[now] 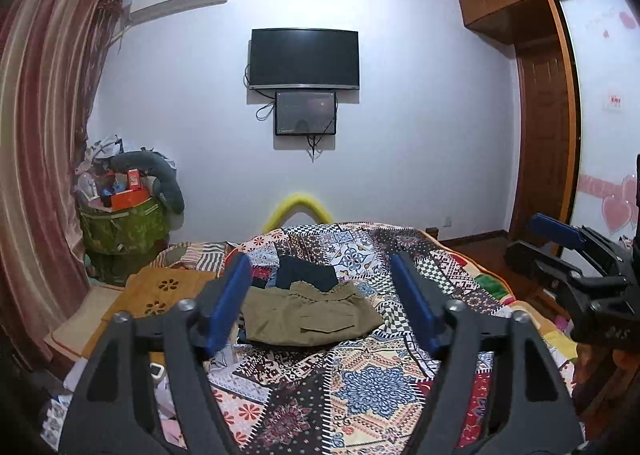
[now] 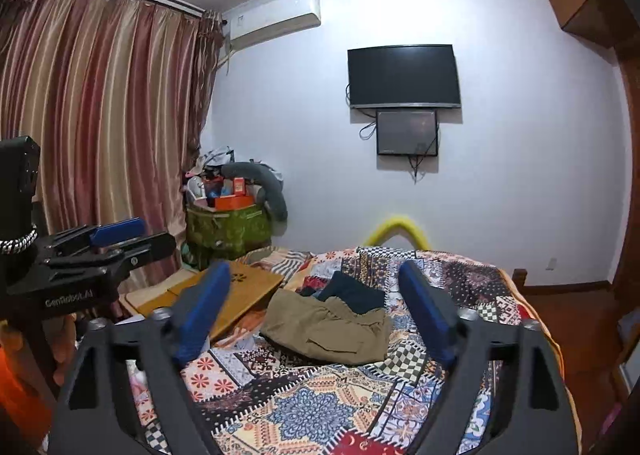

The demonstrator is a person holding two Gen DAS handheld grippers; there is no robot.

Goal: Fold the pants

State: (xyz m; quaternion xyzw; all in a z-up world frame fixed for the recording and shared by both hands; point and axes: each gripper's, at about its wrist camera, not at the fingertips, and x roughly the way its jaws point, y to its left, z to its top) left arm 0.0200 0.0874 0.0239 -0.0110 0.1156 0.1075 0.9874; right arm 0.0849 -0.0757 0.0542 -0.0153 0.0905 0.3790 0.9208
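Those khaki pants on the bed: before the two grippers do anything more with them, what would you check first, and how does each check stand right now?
1. Left gripper open and holding nothing: ok.
2. Right gripper open and holding nothing: ok.
3. Khaki pants lying flat in a compact fold on the patchwork quilt: ok.
4. Fold edges lined up neatly: cannot tell, the far edge looks bunched.
5. Dark garment clear of the pants: not ok, it lies right behind them, touching or overlapping.
6. Quilt in front of the pants free of things: ok.
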